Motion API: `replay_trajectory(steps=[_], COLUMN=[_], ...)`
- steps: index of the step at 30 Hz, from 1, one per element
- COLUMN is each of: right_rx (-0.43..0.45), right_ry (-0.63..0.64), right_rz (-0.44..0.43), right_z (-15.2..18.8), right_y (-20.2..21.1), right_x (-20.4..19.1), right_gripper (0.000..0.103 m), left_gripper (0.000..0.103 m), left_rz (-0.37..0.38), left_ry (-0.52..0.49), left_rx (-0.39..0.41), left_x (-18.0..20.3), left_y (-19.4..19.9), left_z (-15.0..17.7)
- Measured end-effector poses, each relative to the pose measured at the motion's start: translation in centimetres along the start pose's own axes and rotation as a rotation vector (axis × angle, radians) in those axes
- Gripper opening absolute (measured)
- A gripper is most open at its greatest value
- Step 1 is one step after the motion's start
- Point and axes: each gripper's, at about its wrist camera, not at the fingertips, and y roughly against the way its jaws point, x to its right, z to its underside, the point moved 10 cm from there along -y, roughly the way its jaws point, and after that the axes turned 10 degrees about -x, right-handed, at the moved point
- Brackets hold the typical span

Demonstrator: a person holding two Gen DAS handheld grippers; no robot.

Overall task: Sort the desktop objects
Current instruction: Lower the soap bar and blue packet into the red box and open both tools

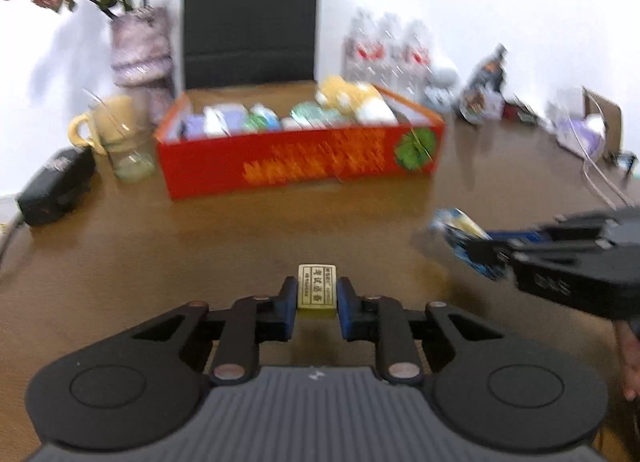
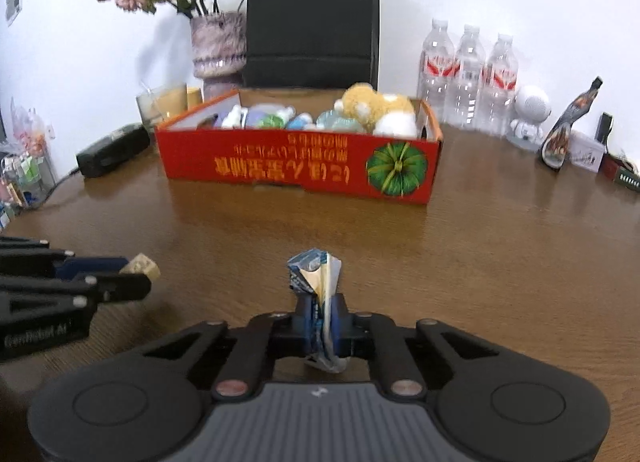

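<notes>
Between the blue pads of the left hand-held gripper (image 1: 317, 302) sits a small yellow block (image 1: 316, 291) with a printed label, pinched from both sides and held above the brown tabletop (image 1: 200, 238). To that gripper's right, the right hand-held gripper (image 2: 323, 322) is pressed together on a crumpled blue packet (image 2: 316, 278), which sticks up past the fingertips and hangs out a little below them; it too is clear of the wood. In the right wrist view the left gripper reaches in from the left edge with the block (image 2: 141, 266) showing at its tip; in the left wrist view the right gripper (image 1: 494, 250) comes in from the right edge with the packet (image 1: 460, 228) at its tip. The two grippers are near each other but apart.

Straight ahead of both, well beyond the fingertips, stands an open red box (image 2: 304, 170) with upside-down yellow lettering and a green pumpkin picture on its front wall. It holds soft toys, among them a tan plush (image 2: 368, 104), and other small packets. Behind the box leans a black bag (image 2: 312, 22). Ahead and left are a vase (image 2: 218, 44) of dried flowers, a glass (image 2: 160, 106) and a black adapter (image 2: 112, 150). Ahead and right stand three water bottles (image 2: 468, 74), a white figurine (image 2: 528, 118) and some small cartons.
</notes>
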Motion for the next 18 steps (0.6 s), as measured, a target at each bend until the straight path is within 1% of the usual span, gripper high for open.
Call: replay_trajectory(steps=[1, 4, 7, 9, 10, 12, 15, 16, 18], right_rx=[0.020, 0.077, 0.132, 0.144, 0.144, 0.117, 0.055, 0.036, 0.005], right_ry=[0.002, 0.004, -0.013, -0.040, -0.063, -0.109, -0.189, -0.201, -0.205], right_rz=[0.000, 0.001, 0.007, -0.015, -0.034, -0.076, -0.110, -0.111, -0.086], right_z=[-0.7, -3.8, -8.5, -11.8, -13.6, -17.5, -21.9, -23.1, -24.7], right_y=[0.6, 1.8, 1.9, 0.9, 0.1, -2.7, -7.5, -9.1, -12.1], right_x=[0.1, 0.6, 1.6, 2.2, 2.6, 2.9, 2.9, 2.7, 2.4], right_gripper=[0.008, 0.008, 0.008, 0.008, 0.008, 0.008, 0.008, 0.008, 0.008], left_gripper=[0.021, 0.021, 0.021, 0.021, 0.021, 0.021, 0.021, 0.021, 0.021], left_rz=[-0.009, -0.012, -0.016, -0.019, -0.020, -0.032, -0.050, -0.054, -0.054], left_ry=[0.011, 0.045, 0.078, 0.100, 0.111, 0.126, 0.147, 0.150, 0.152], left_rx=[0.012, 0.012, 0.012, 0.011, 0.011, -0.007, -0.039, -0.054, -0.077], left_x=[-0.6, -2.6, -4.7, -6.0, -6.7, -7.4, -8.3, -8.5, -9.0], left_y=[0.2, -1.4, -3.0, -4.1, -4.7, -7.1, -10.5, -11.5, -13.3], left_z=[-0.9, -5.6, -10.3, -13.5, -15.0, -17.3, -19.4, -20.0, -20.6])
